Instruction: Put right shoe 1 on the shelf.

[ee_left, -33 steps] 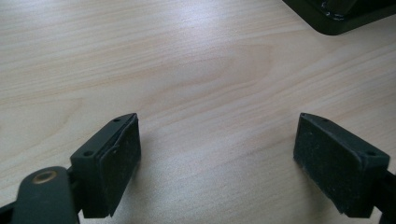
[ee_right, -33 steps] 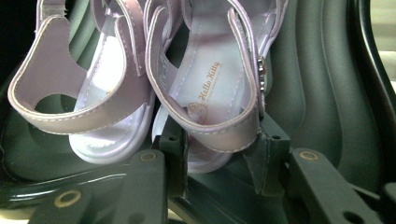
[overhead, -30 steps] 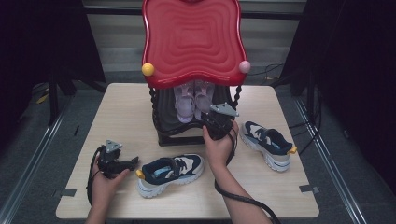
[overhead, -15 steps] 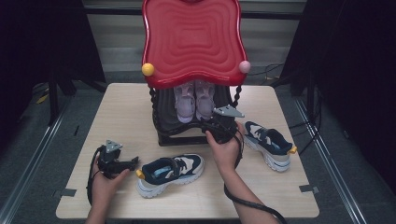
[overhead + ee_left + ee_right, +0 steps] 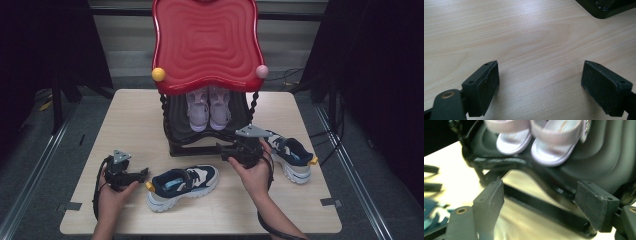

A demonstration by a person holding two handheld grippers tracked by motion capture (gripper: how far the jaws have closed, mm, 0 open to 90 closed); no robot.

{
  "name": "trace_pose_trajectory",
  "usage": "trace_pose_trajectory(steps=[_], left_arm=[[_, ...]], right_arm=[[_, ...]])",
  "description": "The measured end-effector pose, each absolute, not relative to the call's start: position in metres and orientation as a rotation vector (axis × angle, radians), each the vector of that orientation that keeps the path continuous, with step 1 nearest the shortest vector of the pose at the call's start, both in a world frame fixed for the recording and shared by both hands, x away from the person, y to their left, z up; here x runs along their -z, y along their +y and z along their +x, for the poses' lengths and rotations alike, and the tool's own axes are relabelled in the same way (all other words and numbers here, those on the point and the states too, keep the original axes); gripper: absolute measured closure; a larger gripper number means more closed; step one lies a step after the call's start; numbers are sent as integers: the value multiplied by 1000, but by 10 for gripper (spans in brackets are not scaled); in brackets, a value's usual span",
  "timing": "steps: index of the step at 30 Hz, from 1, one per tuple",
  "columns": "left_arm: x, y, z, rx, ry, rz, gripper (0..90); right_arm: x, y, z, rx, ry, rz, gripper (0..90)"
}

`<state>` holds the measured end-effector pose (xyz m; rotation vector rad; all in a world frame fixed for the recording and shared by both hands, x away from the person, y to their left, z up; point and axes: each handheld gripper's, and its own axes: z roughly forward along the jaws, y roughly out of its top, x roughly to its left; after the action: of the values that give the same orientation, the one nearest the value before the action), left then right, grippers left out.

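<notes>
Right gripper (image 5: 225, 151), centre of high view: jaws just opened wide, empty, before rack (image 5: 200, 131) holding sandals (image 5: 208, 107). Left gripper (image 5: 145, 173), lower left: wide, empty, beside sneaker (image 5: 184, 184).

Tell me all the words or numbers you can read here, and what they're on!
There are none to read.
The navy sneakers show coloured patches, too small to tell any writing.
The pale pink sandals and red rack top show no letters.
</notes>
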<state>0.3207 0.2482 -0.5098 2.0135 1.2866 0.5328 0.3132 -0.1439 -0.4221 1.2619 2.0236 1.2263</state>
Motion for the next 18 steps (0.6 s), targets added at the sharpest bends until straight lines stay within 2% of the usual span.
trace_pose_trajectory(steps=[18], left_arm=[[510,248,321,-532,1287,2013,147]], right_arm=[[444,-168,283,-1251,2213,1177,144]])
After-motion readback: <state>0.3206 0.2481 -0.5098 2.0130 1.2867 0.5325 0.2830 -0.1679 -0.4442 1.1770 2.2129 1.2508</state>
